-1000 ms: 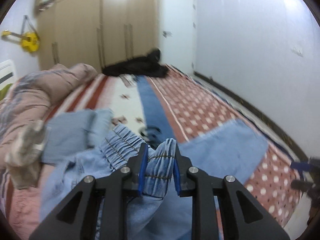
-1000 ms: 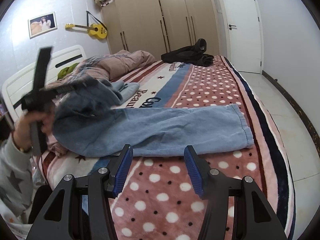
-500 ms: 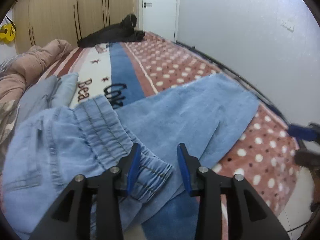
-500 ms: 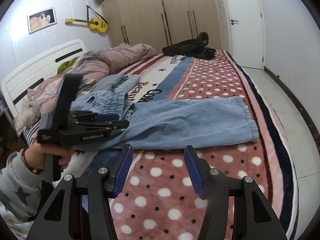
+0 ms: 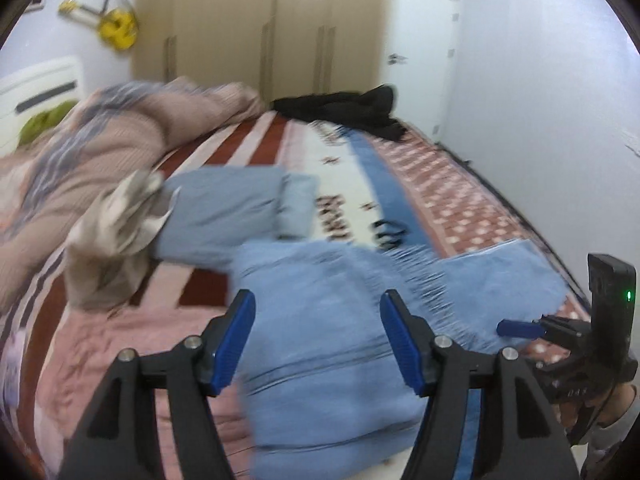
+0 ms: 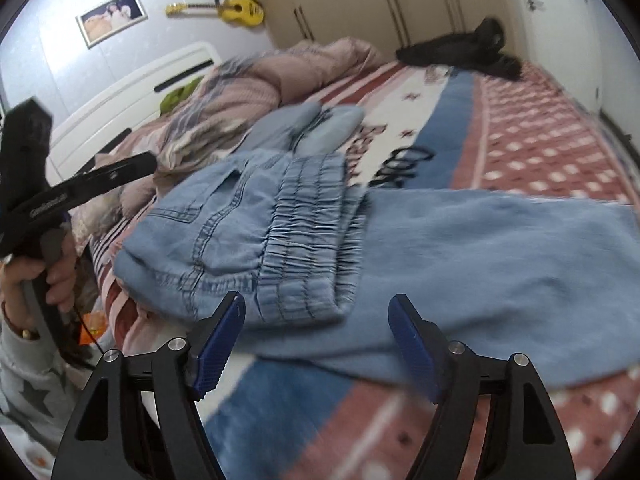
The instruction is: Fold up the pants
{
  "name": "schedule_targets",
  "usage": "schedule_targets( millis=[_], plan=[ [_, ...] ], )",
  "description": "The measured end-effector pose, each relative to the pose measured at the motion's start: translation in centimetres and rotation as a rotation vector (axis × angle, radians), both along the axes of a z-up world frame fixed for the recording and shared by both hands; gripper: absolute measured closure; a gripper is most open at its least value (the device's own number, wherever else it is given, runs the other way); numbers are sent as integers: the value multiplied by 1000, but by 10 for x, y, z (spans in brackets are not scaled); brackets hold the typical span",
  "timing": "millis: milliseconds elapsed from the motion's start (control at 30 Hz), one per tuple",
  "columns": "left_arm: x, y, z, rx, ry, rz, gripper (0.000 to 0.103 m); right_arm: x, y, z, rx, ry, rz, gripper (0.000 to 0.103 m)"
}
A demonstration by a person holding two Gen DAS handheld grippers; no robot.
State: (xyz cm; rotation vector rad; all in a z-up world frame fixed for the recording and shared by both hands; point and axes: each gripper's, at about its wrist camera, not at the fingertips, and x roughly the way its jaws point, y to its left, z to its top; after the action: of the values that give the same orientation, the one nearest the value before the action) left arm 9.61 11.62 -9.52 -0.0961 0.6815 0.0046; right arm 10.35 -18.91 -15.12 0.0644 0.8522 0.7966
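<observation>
The jaws of the right gripper [image 6: 318, 346] are spread, having just been opening, and nothing is pinched between them; the bare bed cover lies below the blue pads. Just beyond their tips the folded-over waistband [image 6: 304, 236] of the denim pants [image 6: 460, 272] is seen, its elastic gathers running away from the jaws. From there the long axis of the pants is laid across the view, the legs stretching off to the right toward the hem [image 6: 624, 248], which is blurred.

The jaws of the left gripper [image 5: 318, 340] are likewise spread, having just been opening, with no cloth pressed by either pad. The pants [image 5: 320, 344] are seen directly below and ahead of them, seat end nearest, the legs trailing off to the right toward the right gripper [image 5: 520, 328], which is held at the bed's edge.

The pants rest flat on the patterned bed cover [image 6: 540, 128], waist section doubled over the legs. The waist end is judged nearer the left gripper, the hem end nearer the right; a second fold would most likely be taken along the long axis, hem toward waist. Beyond the pants a pale blue folded garment [image 5: 240, 208] and a pink quilt [image 5: 120, 140] are seen, well apart from both jaws.
</observation>
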Motion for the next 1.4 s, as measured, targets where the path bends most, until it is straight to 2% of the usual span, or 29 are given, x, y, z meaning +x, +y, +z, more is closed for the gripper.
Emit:
schedule_targets(
  millis=[133, 233, 367, 433, 467, 533, 733, 833, 933, 1100, 1233, 1300, 1400],
  plan=[
    [-6, 17, -22, -4, 37, 27, 42, 19, 30, -23, -14, 91, 36, 32],
    [-9, 24, -32, -5, 48, 34, 45, 24, 34, -31, 26, 141, 15, 31],
    [-5, 23, -43, 30, 71, 28, 55, 23, 26, -31, 105, 158, 3, 54],
    [-4, 23, -47, 44, 77, 21, 58, 24, 22, -30, 135, 182, 13, 55],
    [-3, 22, -48, 42, 78, 19, 58, 26, 21, -30, 118, 195, 7, 60],
    [-4, 24, -51, 27, 80, 21, 58, 26, 16, -32, 83, 231, -31, 60],
    [-2, 30, -52, -11, 87, 21, 58, 18, -1, -39, 210, 365, -19, 57],
    [-2, 30, -52, -20, 89, 24, 58, 19, 5, -44, 227, 374, -20, 57],
    [-3, 30, -52, -26, 90, 28, 58, 25, 11, -52, 298, 419, -36, 57],
    [-5, 30, -52, -18, 87, 27, 58, 33, 18, -46, 380, 401, -82, 56],
    [-5, 30, -51, -19, 85, 29, 58, 39, 26, -40, 396, 373, -124, 56],
    [-6, 30, -52, -11, 86, 32, 58, 35, 29, -30, 387, 318, -136, 66],
    [-6, 32, -52, -12, 87, 34, 58, 27, 30, -17, 386, 254, -120, 69]
  ],
)
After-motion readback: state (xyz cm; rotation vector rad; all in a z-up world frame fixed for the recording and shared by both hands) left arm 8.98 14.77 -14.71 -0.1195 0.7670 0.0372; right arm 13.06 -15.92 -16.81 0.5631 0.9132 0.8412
